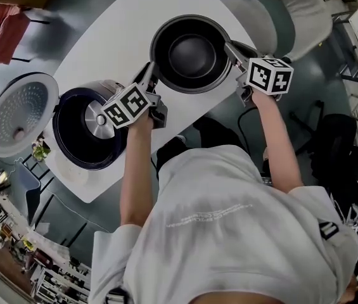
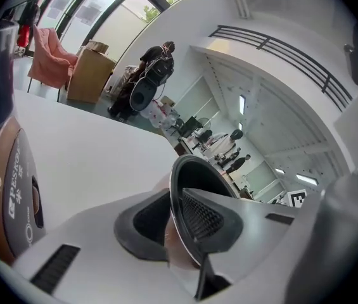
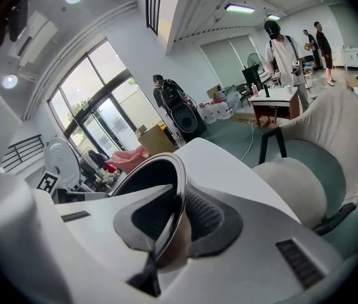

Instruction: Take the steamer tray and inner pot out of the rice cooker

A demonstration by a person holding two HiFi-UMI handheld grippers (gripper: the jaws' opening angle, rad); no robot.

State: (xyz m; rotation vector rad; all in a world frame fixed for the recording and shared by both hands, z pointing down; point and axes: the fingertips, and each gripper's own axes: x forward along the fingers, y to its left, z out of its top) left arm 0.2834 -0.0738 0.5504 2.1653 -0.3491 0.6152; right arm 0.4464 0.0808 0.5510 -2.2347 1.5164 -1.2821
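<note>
Pot (image 1: pixel 191 54) out of the cooker (image 1: pixel 87 128)
The left gripper (image 1: pixel 152 73) and right gripper (image 1: pixel 230 49) each pinch its rim over the table (image 1: pixel 102 49); setting it down remains; no tray seen.

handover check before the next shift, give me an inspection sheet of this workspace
surface: white table, carries the rice cooker
job's things: inner pot out of the cooker, whose lid stands open; steamer tray not made out
clutter: nothing seen
grippers: left gripper and right gripper each shut on the pot's rim, on opposite sides
cables: one cable on the floor by a desk
surroundings: chair, pink cloth, people far off
</note>
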